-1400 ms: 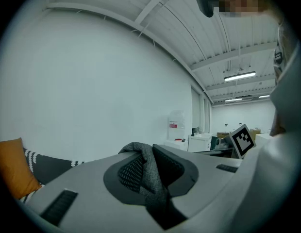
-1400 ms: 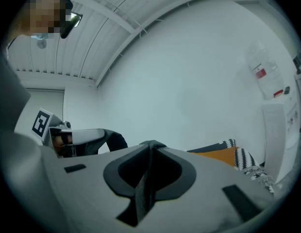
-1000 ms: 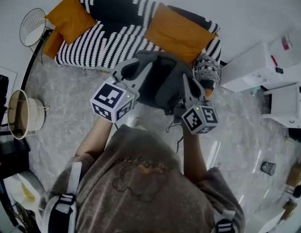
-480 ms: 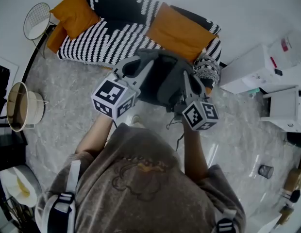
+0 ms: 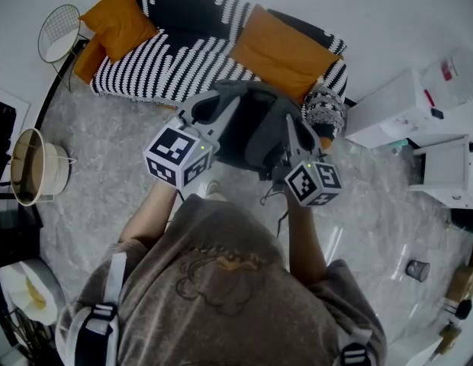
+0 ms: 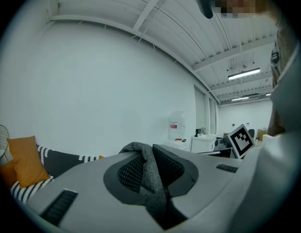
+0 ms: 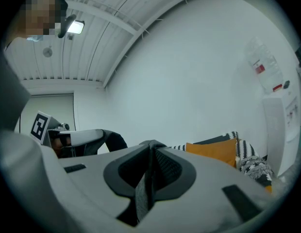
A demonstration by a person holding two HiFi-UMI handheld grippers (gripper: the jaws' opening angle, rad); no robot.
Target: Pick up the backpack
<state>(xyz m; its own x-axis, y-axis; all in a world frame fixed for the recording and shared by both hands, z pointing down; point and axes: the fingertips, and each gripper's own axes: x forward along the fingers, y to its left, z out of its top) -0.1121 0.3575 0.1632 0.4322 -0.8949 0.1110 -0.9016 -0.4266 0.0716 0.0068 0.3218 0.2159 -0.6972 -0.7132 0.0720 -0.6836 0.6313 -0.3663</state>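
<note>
The backpack [image 5: 252,132] is held clear of the marble floor [image 5: 99,174], in front of the striped sofa [image 5: 175,48] and between the two grippers. The left gripper [image 6: 149,176] is nearly closed, and a thick fold of the backpack's grey woven fabric is pinched between its pads. The right gripper [image 7: 149,176] is closed more tightly, with a thin grey edge of the backpack clamped in its jaws. In the head view the dark grey backpack is stretched from one gripper to the other, so its visible long axis runs left to right, roughly parallel to the sofa. Which end is uppermost cannot be told. An orange cushion [image 5: 281,52] is seen on the sofa just behind the backpack.
</note>
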